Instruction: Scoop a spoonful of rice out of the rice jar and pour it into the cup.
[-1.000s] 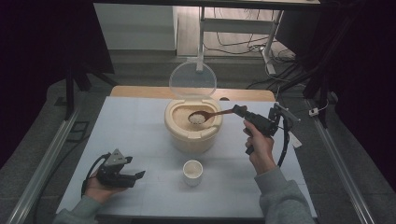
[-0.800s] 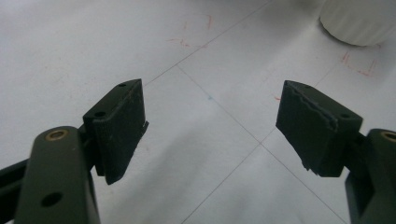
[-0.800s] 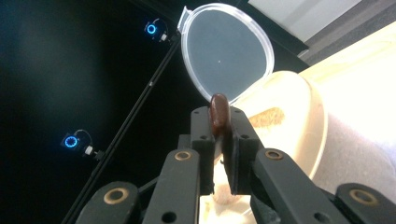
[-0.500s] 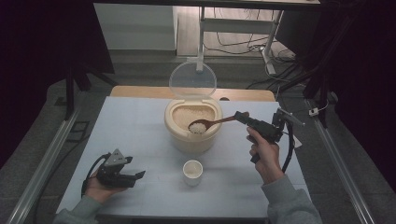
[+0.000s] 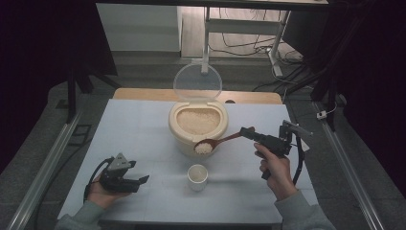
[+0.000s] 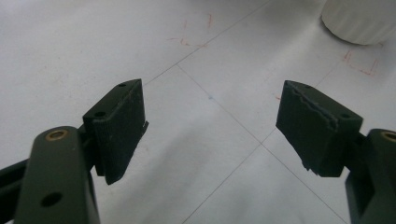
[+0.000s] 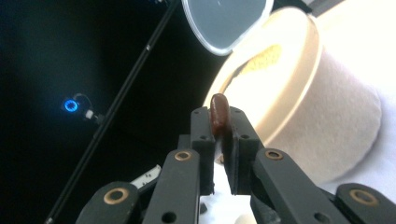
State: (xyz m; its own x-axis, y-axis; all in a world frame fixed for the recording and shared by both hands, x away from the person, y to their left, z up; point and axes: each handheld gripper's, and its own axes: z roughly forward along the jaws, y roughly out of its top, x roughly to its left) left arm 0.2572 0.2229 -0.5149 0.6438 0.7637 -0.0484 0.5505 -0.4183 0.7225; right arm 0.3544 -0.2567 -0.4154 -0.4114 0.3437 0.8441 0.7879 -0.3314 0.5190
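We are looking at a spoon (image 5: pixel 218 142) of dark wood whose handle end is showing a glossy, polished sheen in the right gripper view (image 7: pixel 219 114). The rice container (image 5: pixel 197 125) is looking like matt cream plastic, slightly grainy on its wall, while its raised lid (image 5: pixel 197 82) is appearing as clear, smooth plastic. The small cup (image 5: pixel 197 175) is looking white and smooth, faintly ribbed. The table (image 5: pixel 139 129) is wearing a pale, matt, paper-like covering. The left gripper (image 6: pixel 210 126) is showing matt black pads (image 6: pixel 313 121) with a rough, chipped edge and brass-coloured rivets.
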